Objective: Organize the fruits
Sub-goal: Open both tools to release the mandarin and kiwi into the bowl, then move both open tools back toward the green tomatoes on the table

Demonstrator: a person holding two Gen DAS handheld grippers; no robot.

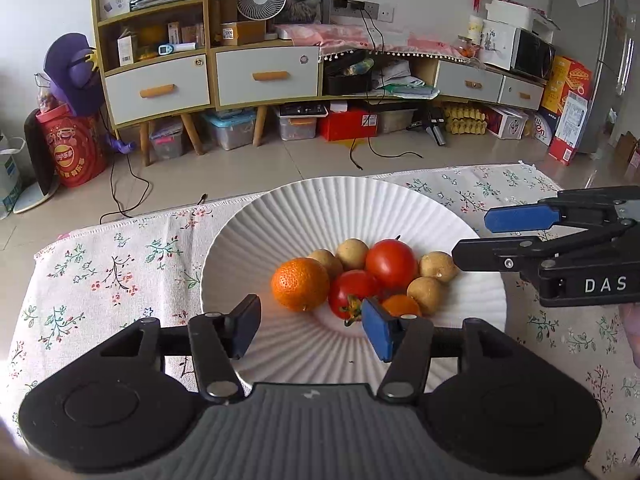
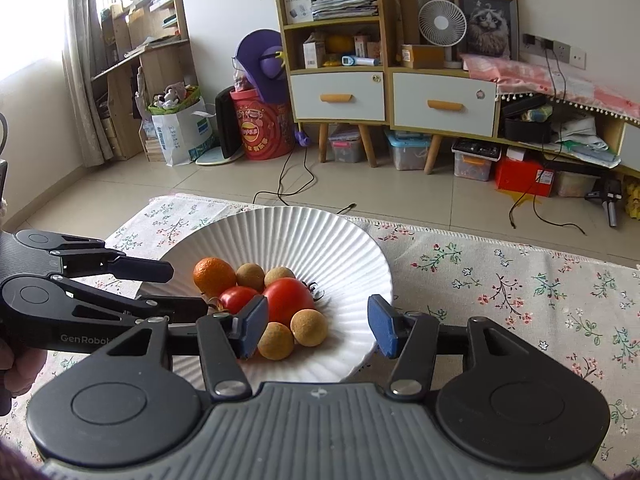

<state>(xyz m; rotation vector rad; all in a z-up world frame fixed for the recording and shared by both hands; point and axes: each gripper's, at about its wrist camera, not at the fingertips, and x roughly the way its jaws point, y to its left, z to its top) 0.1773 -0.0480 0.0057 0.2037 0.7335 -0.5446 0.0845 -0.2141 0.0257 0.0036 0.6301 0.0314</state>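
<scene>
A white ribbed plate (image 1: 320, 208) (image 2: 320, 232) on the floral tablecloth holds an orange (image 1: 300, 284) (image 2: 214, 276), two red tomatoes (image 1: 391, 263) (image 2: 288, 300), several brown longans (image 1: 438, 266) (image 2: 308, 327) and a small orange fruit (image 1: 400, 306). My left gripper (image 1: 312, 326) is open and empty over the plate's near rim; it also shows in the right wrist view (image 2: 188, 290). My right gripper (image 2: 316, 326) is open and empty over the plate's right side, straddling the longans; it shows at the right in the left wrist view (image 1: 470, 236).
The floral tablecloth (image 1: 112, 272) (image 2: 520, 288) covers the table, with its far edge just behind the plate. Beyond lies tiled floor with cables (image 1: 128, 184), a shelf unit with drawers (image 1: 272, 76) and storage boxes (image 2: 408, 152).
</scene>
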